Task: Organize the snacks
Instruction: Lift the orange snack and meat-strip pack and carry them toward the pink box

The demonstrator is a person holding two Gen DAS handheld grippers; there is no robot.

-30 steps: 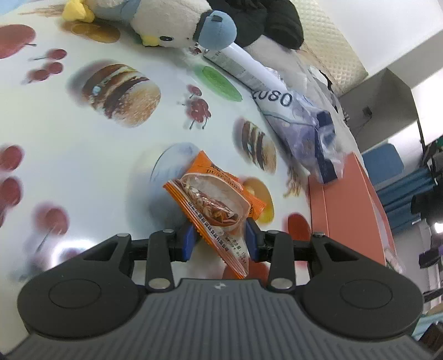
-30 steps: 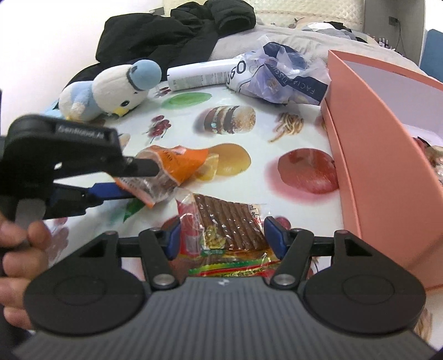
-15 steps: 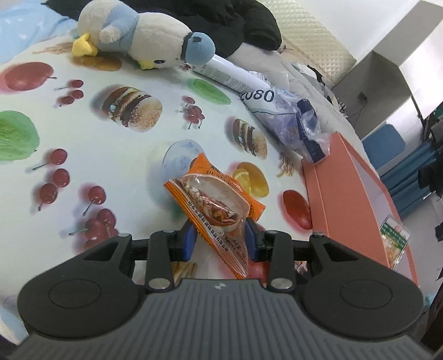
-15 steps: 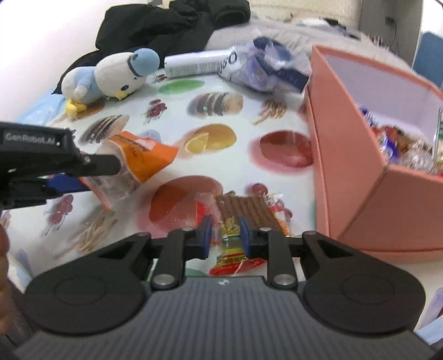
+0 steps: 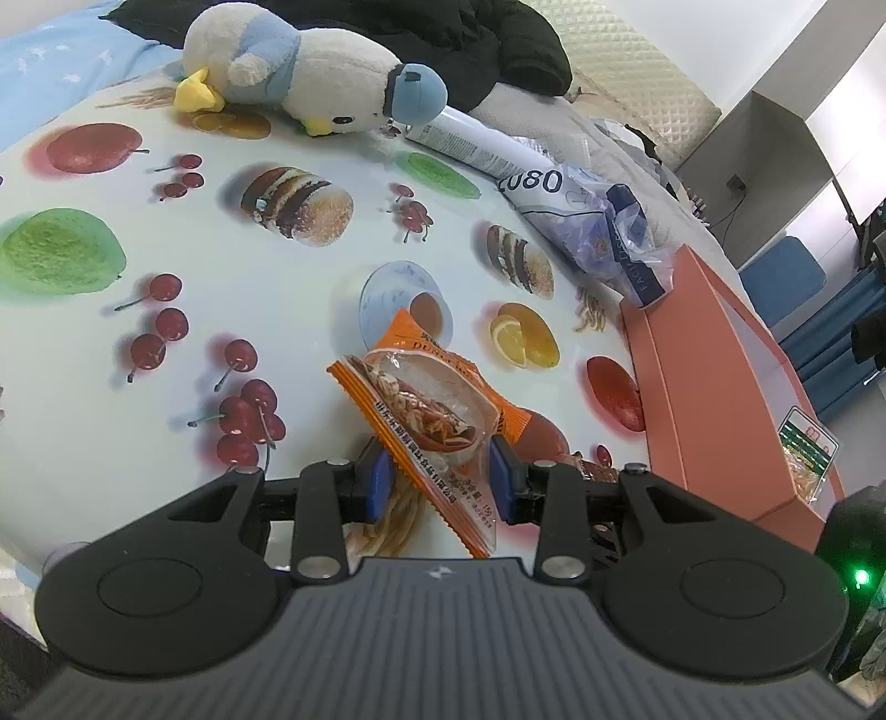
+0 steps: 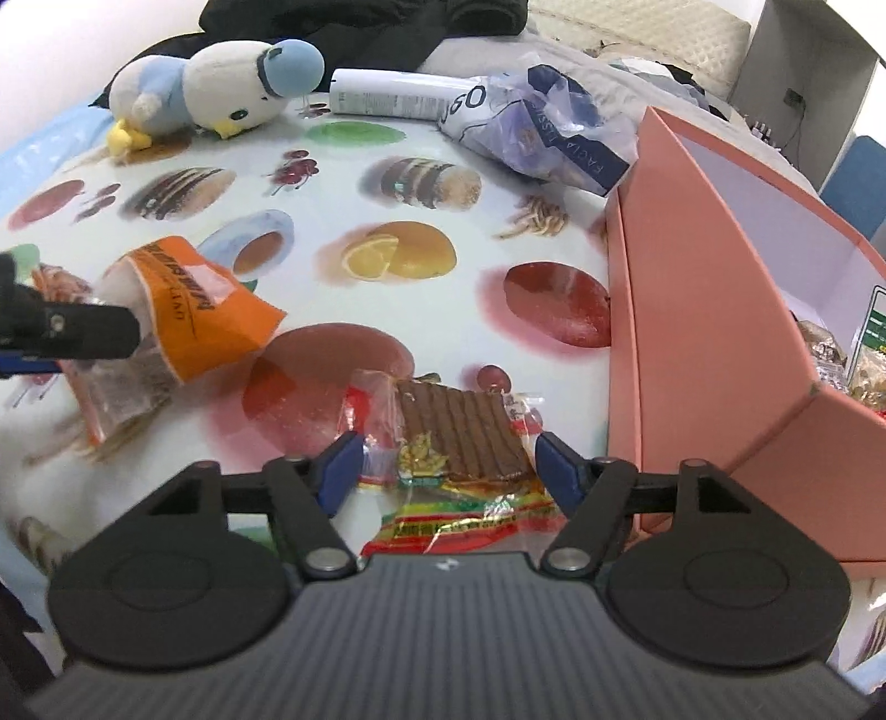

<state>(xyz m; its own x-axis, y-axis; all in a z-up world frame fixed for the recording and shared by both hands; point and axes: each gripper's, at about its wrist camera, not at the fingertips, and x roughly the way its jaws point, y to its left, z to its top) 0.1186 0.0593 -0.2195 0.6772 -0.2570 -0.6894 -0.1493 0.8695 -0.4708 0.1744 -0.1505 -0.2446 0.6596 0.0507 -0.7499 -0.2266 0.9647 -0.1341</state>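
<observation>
My left gripper [image 5: 440, 479] is shut on an orange snack packet [image 5: 426, 407] and holds it above the table. The packet also shows at the left of the right wrist view [image 6: 194, 310]. My right gripper [image 6: 448, 465] is open, its jaws wide on either side of a clear packet of brown biscuit sticks [image 6: 454, 437] that lies on the table. The salmon pink box [image 6: 720, 288] stands open to the right with several snacks [image 6: 853, 360] inside. It also shows in the left wrist view [image 5: 714, 376].
A plush bird [image 6: 216, 94] lies at the far side of the food-print tablecloth [image 6: 360, 199]. A white tube [image 6: 398, 99] and a crumpled blue plastic bag [image 6: 542, 133] lie beside the box's far corner. Dark clothing [image 5: 443, 39] is heaped behind.
The right gripper was shut on the biscuit-stick packet half a second ago and has opened wide around it. The left gripper has lifted higher with the orange packet.
</observation>
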